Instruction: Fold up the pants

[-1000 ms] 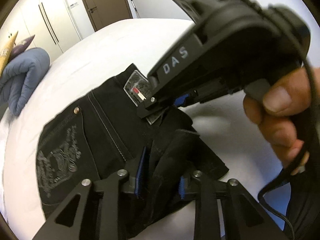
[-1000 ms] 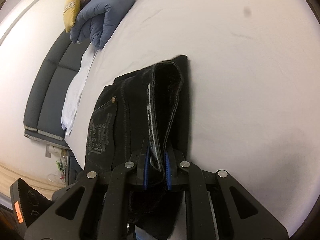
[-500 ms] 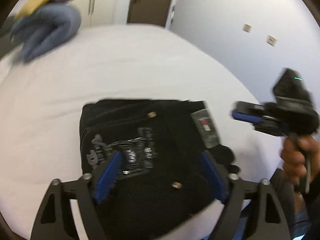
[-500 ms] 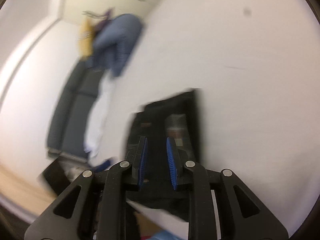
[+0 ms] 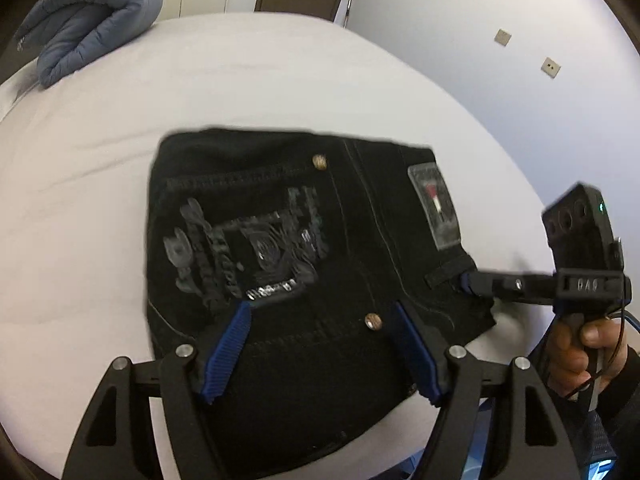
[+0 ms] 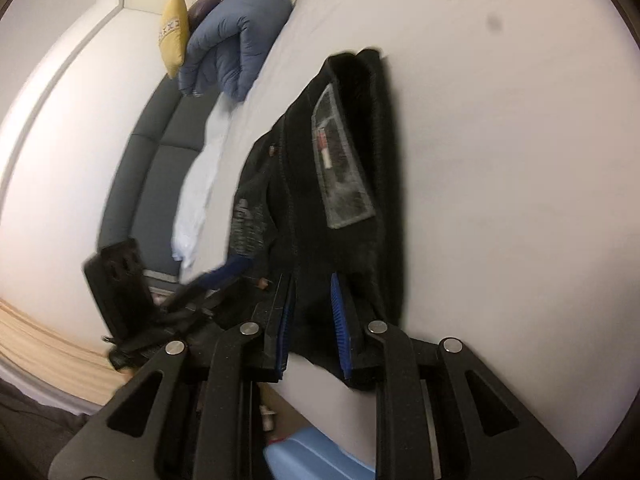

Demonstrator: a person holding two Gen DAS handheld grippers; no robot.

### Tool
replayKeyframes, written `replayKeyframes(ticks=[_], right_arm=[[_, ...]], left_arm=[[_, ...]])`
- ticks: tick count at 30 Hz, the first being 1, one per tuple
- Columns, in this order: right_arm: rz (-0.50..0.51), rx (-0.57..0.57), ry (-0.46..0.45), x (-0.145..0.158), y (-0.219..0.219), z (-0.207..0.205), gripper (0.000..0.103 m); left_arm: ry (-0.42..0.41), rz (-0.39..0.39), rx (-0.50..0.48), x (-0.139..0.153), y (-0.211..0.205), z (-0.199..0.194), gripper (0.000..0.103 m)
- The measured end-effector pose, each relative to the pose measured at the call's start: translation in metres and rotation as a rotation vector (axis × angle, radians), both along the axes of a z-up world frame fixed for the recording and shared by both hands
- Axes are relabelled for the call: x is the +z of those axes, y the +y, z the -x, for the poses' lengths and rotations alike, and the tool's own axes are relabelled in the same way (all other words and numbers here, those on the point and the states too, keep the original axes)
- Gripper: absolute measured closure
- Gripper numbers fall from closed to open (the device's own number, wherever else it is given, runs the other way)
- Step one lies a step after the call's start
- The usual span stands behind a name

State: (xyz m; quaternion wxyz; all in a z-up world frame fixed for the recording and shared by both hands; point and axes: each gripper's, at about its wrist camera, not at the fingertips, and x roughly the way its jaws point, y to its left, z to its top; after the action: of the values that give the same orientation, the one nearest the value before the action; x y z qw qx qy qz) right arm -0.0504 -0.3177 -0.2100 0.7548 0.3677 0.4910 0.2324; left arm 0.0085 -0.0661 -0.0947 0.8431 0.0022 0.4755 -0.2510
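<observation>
Black pants [image 5: 304, 248] lie folded into a compact block on the white bed [image 5: 100, 184], back pocket print and grey waist patch facing up. My left gripper [image 5: 320, 352] is open wide, its blue pads straddling the near edge of the block without gripping it. My right gripper [image 6: 312, 316] is partly open, with the waistband end of the pants [image 6: 340, 184] between its pads and a gap showing on each side. The right gripper also shows in the left wrist view [image 5: 472, 282], its tip touching the belt-loop corner.
A rolled blue quilt [image 5: 88, 36] lies at the far end of the bed, with a yellow cushion [image 6: 174, 36] behind it. A grey headboard [image 6: 160, 184] runs along the bed's side. A blue box [image 6: 320, 460] sits below the near bed edge.
Both grippers let go of the pants and opened. The left gripper pulled back and rose, so the folded block now lies flat on the bed. The right gripper drew back to the waistband corner.
</observation>
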Motion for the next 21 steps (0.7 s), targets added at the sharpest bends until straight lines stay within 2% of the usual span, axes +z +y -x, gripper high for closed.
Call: replayKeyframes(ticks=[4,8,11,14,16,17,18,19,21], right_arm=[[0.045,-0.018,-0.006,0.019,0.001,0.000,0.085],[0.037,-0.072,-0.050,0.040,-0.004,-0.007,0.085],[0.071,-0.091,-0.054,0.047,-0.007,-0.021,0.085],[0.173,-0.096,-0.036,0.049,-0.006,-0.027,0.083],[0.254,-0.103,-0.010,0.046,-0.011,-0.034,0.067],[0.288,-0.115,0.015,0.044,-0.008,-0.038,0.059],[0.297,-0.126,0.023,0.044,-0.012,-0.039,0.046],[0.302,-0.137,0.026,0.043,-0.012,-0.041,0.042],[0.305,-0.125,0.032,0.040,-0.014,-0.046,0.042]], left_arm=[[-0.039,-0.005,0.066,0.012,0.017,-0.044,0.028],[-0.014,-0.026,0.062,-0.003,0.010,-0.078,0.028],[0.020,-0.053,0.049,-0.019,0.009,-0.082,0.027],[-0.013,-0.112,0.003,-0.021,-0.007,-0.060,0.020],[-0.058,-0.175,-0.027,-0.019,-0.015,-0.042,0.020],[-0.080,-0.188,-0.026,-0.014,-0.015,-0.035,0.020],[-0.098,-0.178,-0.017,-0.008,-0.011,-0.030,0.020],[-0.106,-0.145,0.010,-0.002,-0.002,-0.027,0.018],[-0.100,-0.106,0.073,0.005,0.018,-0.028,0.011]])
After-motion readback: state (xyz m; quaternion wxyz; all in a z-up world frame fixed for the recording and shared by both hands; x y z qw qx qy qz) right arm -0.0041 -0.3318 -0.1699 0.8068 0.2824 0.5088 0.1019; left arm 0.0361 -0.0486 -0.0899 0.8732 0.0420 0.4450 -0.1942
